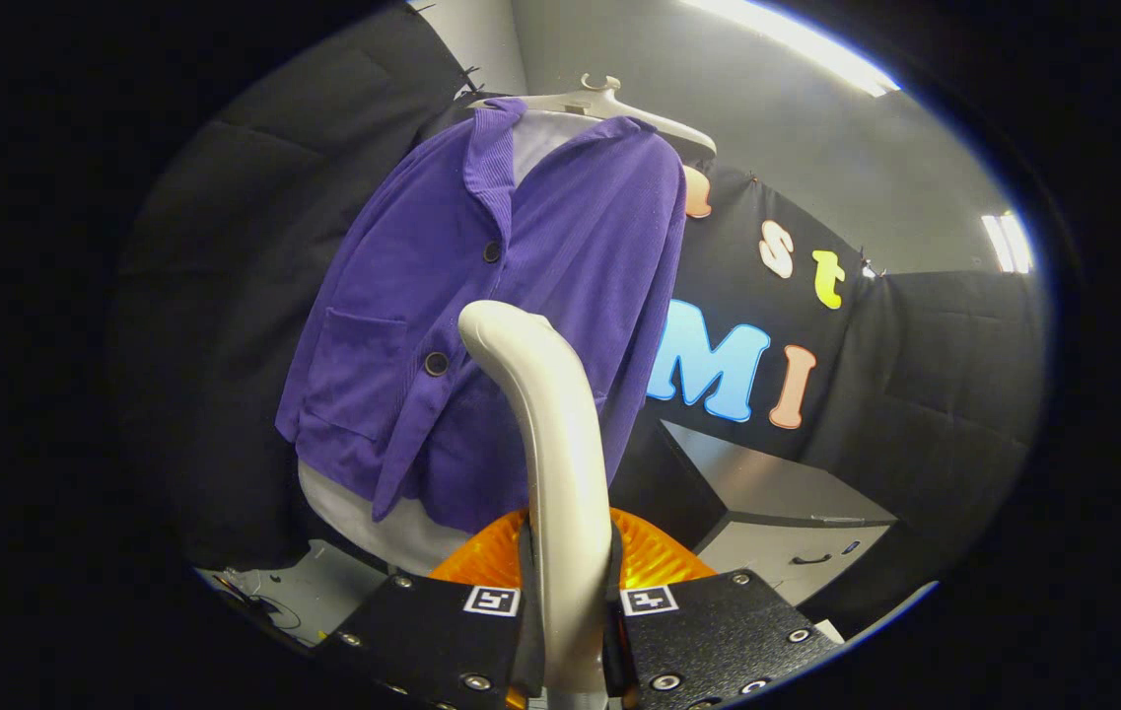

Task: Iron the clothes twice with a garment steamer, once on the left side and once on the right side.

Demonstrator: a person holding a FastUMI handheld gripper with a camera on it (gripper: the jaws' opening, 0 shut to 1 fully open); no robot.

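The claw (568, 616) clamps both fingers on the cream, curved plastic handle of the garment steamer (550, 434) at lower centre, its long axis rising from the fingers and its tip bending toward the purple corduroy jacket (521, 296). The jacket hangs buttoned on a pale hanger (609, 104) at upper centre, apparently so its front faces the steamer.

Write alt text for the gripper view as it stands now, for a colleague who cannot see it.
The gripper is shut on the pale handle of a garment steamer, which rises ahead of the fingers toward a purple jacket. The jacket hangs buttoned on a hanger; a grey cabinet stands beside it.
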